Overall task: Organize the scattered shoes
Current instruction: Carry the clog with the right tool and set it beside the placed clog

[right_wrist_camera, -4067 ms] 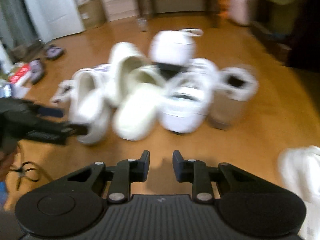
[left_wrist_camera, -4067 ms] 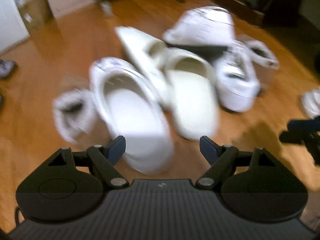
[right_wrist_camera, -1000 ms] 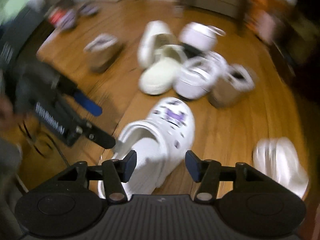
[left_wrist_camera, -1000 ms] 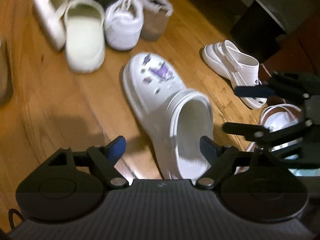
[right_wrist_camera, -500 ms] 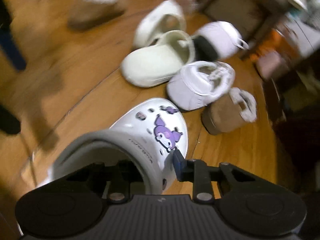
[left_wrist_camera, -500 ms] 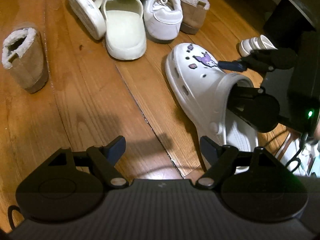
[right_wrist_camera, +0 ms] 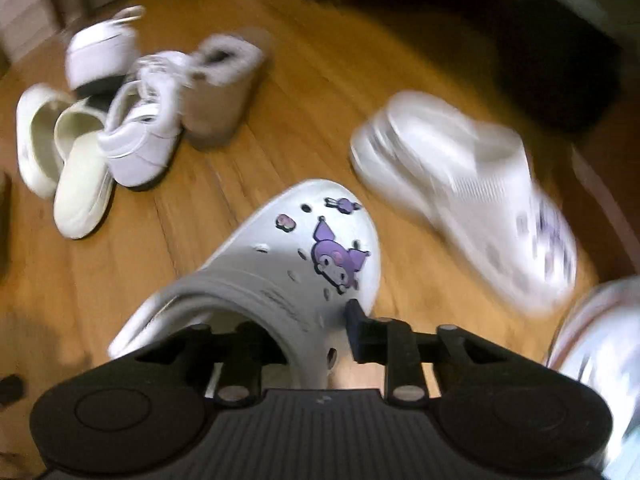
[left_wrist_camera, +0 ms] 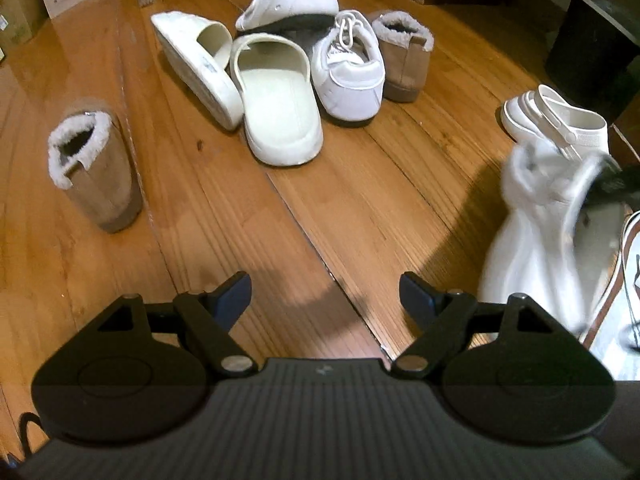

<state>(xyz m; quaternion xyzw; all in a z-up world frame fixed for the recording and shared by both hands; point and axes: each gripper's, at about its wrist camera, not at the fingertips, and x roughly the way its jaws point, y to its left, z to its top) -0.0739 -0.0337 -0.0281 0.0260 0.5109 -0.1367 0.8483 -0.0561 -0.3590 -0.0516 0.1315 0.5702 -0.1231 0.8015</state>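
The right gripper (right_wrist_camera: 316,332) pinched the heel rim of a white clog (right_wrist_camera: 288,268); one finger sat inside the opening and the other pressed on the outside of the wall. The clog carried purple cartoon charms (right_wrist_camera: 338,258) on its toe, which pointed toward 12 o'clock over the wooden floor (right_wrist_camera: 280,120). Whether its sole touched the floor could not be told. A second white clog (right_wrist_camera: 464,196), blurred, lay at 2 o'clock from it, apart from it.

The left gripper (left_wrist_camera: 325,295) hung above bare floorboards with its fingers (left_wrist_camera: 234,294) spread wide and nothing between them. In its view the held clog (left_wrist_camera: 532,240) showed as a white blur at 3 o'clock, and the other clog (left_wrist_camera: 556,120) lay beyond it.

At 12 o'clock sat a heap of shoes: a cream slipper (left_wrist_camera: 280,112) lying flat, its mate (left_wrist_camera: 196,68) tipped on edge against it, a white sneaker (left_wrist_camera: 348,76) touching the slipper's far side, another white sneaker (left_wrist_camera: 292,0) resting on top of the pile, and a tan fleece-lined boot (left_wrist_camera: 404,56) just beside the lower sneaker. A matching boot (left_wrist_camera: 96,172) stood upright alone at 10 o'clock, well apart from the heap.
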